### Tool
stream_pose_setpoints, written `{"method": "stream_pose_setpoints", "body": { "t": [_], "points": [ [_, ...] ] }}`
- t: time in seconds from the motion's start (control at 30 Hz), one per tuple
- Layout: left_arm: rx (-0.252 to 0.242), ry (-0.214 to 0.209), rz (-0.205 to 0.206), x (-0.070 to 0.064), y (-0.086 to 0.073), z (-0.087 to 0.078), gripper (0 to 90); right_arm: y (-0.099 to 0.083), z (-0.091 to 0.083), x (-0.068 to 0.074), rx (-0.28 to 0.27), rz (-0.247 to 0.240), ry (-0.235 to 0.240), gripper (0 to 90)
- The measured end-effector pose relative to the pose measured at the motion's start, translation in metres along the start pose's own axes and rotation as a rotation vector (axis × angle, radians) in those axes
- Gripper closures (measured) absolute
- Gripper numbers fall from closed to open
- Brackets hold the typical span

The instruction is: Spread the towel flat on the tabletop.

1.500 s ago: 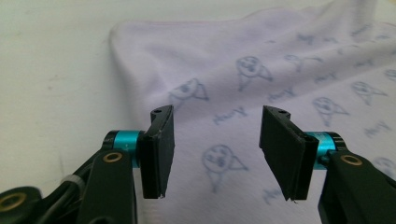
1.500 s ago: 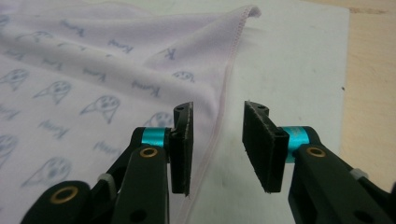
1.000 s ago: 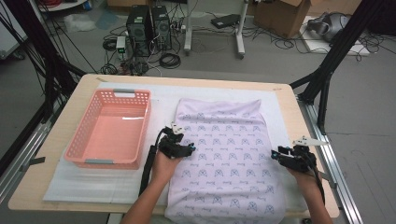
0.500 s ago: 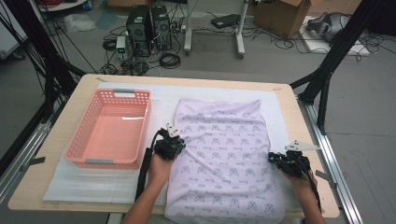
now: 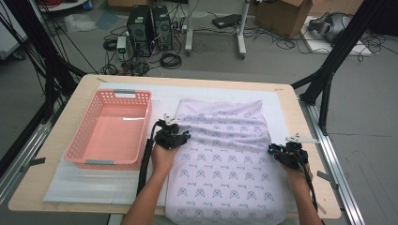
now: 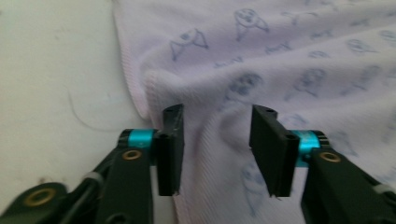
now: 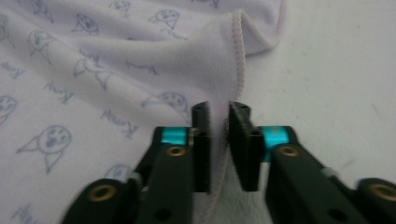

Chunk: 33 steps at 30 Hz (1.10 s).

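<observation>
Cables and boxes clutter the floor beyond the desk [image 5: 84, 89]; a printed cloth [image 5: 225, 164] covers its near right part; the left gripper [image 6: 215, 140] straddles a ridge, jaws apart; the right gripper [image 7: 219, 140] pinches the hem, which might slip from so shallow a bite.

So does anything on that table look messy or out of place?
Only the printed cloth: it lies rumpled, its near end hanging over the table edge. The pink basket sits squarely.
</observation>
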<state>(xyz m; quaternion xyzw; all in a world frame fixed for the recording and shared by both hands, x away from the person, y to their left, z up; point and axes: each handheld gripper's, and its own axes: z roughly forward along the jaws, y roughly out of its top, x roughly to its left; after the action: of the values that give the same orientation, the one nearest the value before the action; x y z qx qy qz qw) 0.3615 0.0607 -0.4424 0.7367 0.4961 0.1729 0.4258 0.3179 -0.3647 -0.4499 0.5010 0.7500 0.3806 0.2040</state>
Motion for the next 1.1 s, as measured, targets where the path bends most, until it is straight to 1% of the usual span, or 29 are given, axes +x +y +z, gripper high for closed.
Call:
{"method": "stream_pose_setpoints", "body": {
  "t": [0.03,0.07,0.1,0.13,0.17,0.2,0.23,0.27,0.3,0.33,0.4,0.43,0.47,0.5,0.53,0.57,0.63,0.67,0.73,0.8,0.83,0.87,0.93,1.03,1.1],
  "points": [
    [0.013,-0.022,-0.001,-0.001,-0.002,-0.003,50.1,-0.003,-0.003,-0.001,-0.001,0.013,0.007,71.3],
    [0.014,-0.041,0.0,-0.002,-0.006,-0.007,45.9,-0.004,-0.005,-0.001,-0.002,0.022,0.008,68.1],
    [0.024,-0.053,0.013,-0.004,-0.01,-0.011,43.8,-0.007,-0.009,-0.001,-0.002,0.029,0.013,65.6],
    [0.038,-0.062,0.031,-0.005,-0.013,-0.016,43.6,-0.009,-0.013,-0.001,-0.004,0.033,0.016,63.3],
    [0.039,-0.075,0.028,-0.008,-0.018,-0.02,42.3,-0.012,-0.017,0.0,-0.004,0.032,0.017,61.9],
    [0.048,-0.08,0.042,-0.011,-0.023,-0.026,41.1,-0.015,-0.021,0.0,-0.001,0.029,0.019,60.7],
    [0.053,-0.062,0.07,-0.014,-0.026,-0.03,40.9,-0.019,-0.027,0.002,-0.001,0.03,0.024,59.1],
    [0.057,-0.049,0.111,-0.016,-0.031,-0.035,40.1,-0.021,-0.03,0.003,-0.002,0.032,0.028,58.8],
    [0.056,-0.053,0.113,-0.018,-0.036,-0.04,38.6,-0.024,-0.036,0.004,-0.006,0.027,0.041,58.8],
    [0.056,-0.077,0.095,-0.019,-0.043,-0.046,38.6,-0.027,-0.041,0.007,-0.011,0.022,0.045,58.8],
    [0.048,-0.086,0.099,-0.022,-0.053,-0.056,38.7,-0.035,-0.053,0.016,-0.012,-0.005,0.053,58.7],
    [0.046,-0.093,0.093,-0.023,-0.056,-0.06,39.4,-0.039,-0.059,0.02,-0.009,-0.012,0.057,58.1],
    [0.044,-0.102,0.089,-0.024,-0.06,-0.065,39.6,-0.042,-0.062,0.023,-0.005,-0.026,0.055,57.5],
    [0.04,-0.114,0.075,-0.026,-0.064,-0.071,39.7,-0.047,-0.068,0.027,-0.002,-0.033,0.053,56.9],
    [0.043,-0.123,0.078,-0.026,-0.068,-0.075,39.9,-0.054,-0.076,0.032,-0.009,-0.033,0.05,56.2],
    [0.039,-0.133,0.072,-0.028,-0.073,-0.08,40.4,-0.06,-0.082,0.035,-0.013,-0.032,0.054,56.1],
    [0.027,-0.145,0.073,-0.03,-0.081,-0.087,40.9,-0.069,-0.091,0.042,-0.011,-0.048,0.048,55.4],
    [0.022,-0.144,0.079,-0.032,-0.085,-0.093,41.4,-0.075,-0.095,0.045,-0.005,-0.062,0.053,55.2],
    [0.024,-0.139,0.073,-0.035,-0.093,-0.101,42.0,-0.084,-0.101,0.05,0.019,-0.095,0.04,55.1],
    [0.008,-0.138,0.072,-0.035,-0.1,-0.107,44.1,-0.089,-0.105,0.051,0.024,-0.098,0.039,55.8],
    [-0.006,-0.138,0.065,-0.036,-0.105,-0.11,45.0,-0.091,-0.105,0.052,0.019,-0.093,0.042,56.7],
    [-0.011,-0.13,0.069,-0.037,-0.107,-0.113,46.5,-0.095,-0.106,0.052,0.0,-0.087,0.052,57.5],
    [-0.021,-0.109,0.08,-0.04,-0.111,-0.116,51.6,-0.098,-0.105,0.053,-0.027,-0.081,0.05,58.6],
    [-0.034,-0.072,0.102,-0.044,-0.115,-0.118,59.3,-0.098,-0.105,0.053,-0.026,-0.075,0.04,66.5],
    [-0.039,-0.048,0.105,-0.044,-0.116,-0.118,65.5,-0.098,-0.105,0.054,-0.028,-0.067,0.045,77.3]
  ]
}}
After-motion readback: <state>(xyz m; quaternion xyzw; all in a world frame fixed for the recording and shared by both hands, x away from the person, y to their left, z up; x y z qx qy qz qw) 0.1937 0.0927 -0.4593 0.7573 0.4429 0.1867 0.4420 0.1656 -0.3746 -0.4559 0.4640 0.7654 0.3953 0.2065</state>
